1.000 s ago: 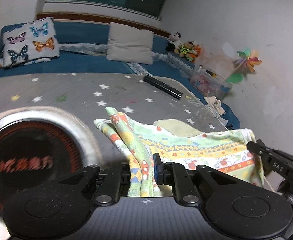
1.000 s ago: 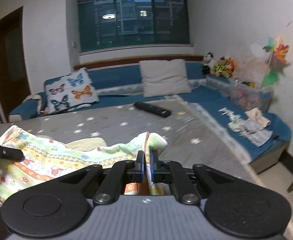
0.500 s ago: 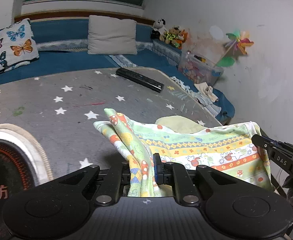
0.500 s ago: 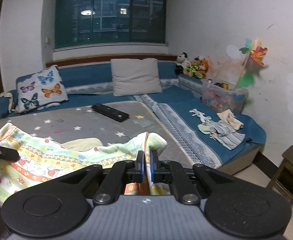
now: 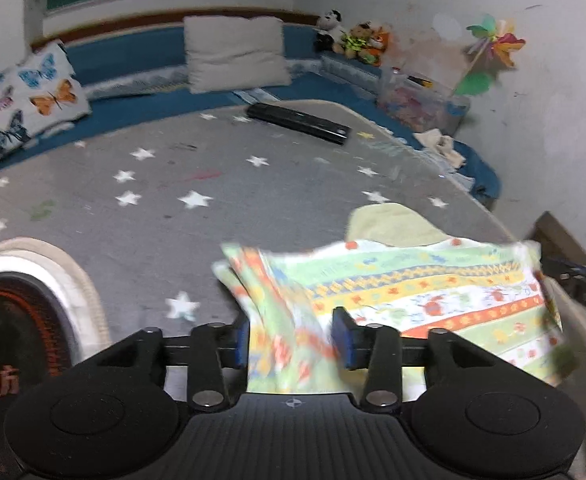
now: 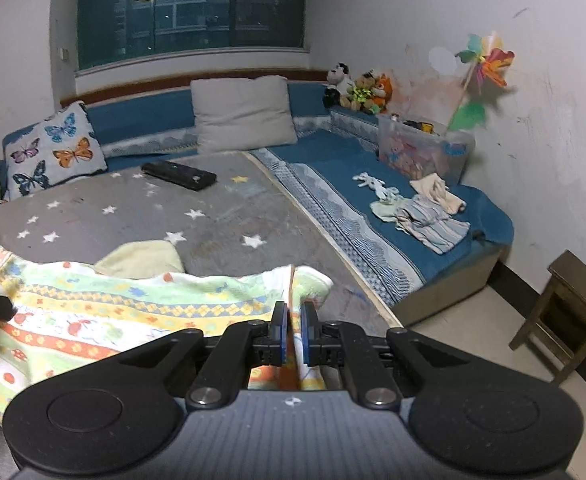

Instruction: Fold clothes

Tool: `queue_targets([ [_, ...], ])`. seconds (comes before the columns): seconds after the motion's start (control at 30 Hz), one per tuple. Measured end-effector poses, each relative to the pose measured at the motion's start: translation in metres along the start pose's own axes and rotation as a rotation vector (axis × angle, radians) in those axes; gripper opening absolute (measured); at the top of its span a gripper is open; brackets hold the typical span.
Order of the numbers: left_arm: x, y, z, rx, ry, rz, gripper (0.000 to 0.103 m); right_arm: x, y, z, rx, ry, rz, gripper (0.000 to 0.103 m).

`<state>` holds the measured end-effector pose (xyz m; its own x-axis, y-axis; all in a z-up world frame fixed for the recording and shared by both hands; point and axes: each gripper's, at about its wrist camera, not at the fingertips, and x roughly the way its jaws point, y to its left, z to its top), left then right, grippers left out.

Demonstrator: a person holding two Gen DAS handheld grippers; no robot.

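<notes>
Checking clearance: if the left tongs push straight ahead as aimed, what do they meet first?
The patterned cloth, already bunched between the left tongs, whose jaws have just been opening. Beyond it, probably the grey star mat; depth is unclear.

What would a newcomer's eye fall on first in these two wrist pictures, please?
The bright striped, pastel-printed cloth stands out first, spread low across the grey star-patterned table cover. The right gripper is shut on its right corner, while the left gripper has just been opening, the cloth's other end loose between its jaws. Behind, a long black remote control lies before the blue sofa.
</notes>
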<state>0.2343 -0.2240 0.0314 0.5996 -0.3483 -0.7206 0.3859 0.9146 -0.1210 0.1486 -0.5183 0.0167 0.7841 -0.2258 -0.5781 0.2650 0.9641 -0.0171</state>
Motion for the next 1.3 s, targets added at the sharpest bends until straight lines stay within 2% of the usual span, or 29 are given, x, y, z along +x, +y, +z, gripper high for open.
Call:
queue_targets([
  [0.1, -0.004, 0.006, -0.004, -0.009, 0.0, 0.016, 0.055, -0.004, -0.006, -0.003, 0.021, -0.001, -0.009, 0.009],
  [0.17, -0.008, 0.007, -0.006, -0.007, -0.004, 0.018, 0.056, -0.01, -0.008, -0.006, 0.028, -0.001, 0.005, 0.009],
  [0.5, -0.025, 0.005, -0.029, 0.044, -0.023, 0.03, 0.074, -0.051, 0.004, -0.046, 0.007, 0.022, 0.129, 0.011],
  [0.6, -0.025, 0.007, -0.036, 0.045, -0.018, 0.043, 0.078, -0.056, 0.004, -0.057, 0.003, 0.031, 0.13, 0.018],
  [0.7, -0.026, 0.008, -0.043, 0.054, -0.014, 0.059, 0.081, -0.06, 0.003, -0.068, 0.006, 0.037, 0.121, 0.018],
  [0.93, -0.035, 0.01, -0.06, 0.08, -0.025, 0.088, 0.091, -0.08, 0.015, -0.068, 0.004, -0.001, 0.137, 0.044],
  [1.03, -0.036, 0.01, -0.064, 0.081, -0.02, 0.1, 0.091, -0.086, 0.023, -0.07, -0.007, -0.018, 0.145, 0.05],
  [1.3, -0.048, 0.014, -0.073, 0.072, -0.027, 0.107, 0.093, -0.081, 0.036, -0.075, -0.006, 0.004, 0.147, 0.059],
])
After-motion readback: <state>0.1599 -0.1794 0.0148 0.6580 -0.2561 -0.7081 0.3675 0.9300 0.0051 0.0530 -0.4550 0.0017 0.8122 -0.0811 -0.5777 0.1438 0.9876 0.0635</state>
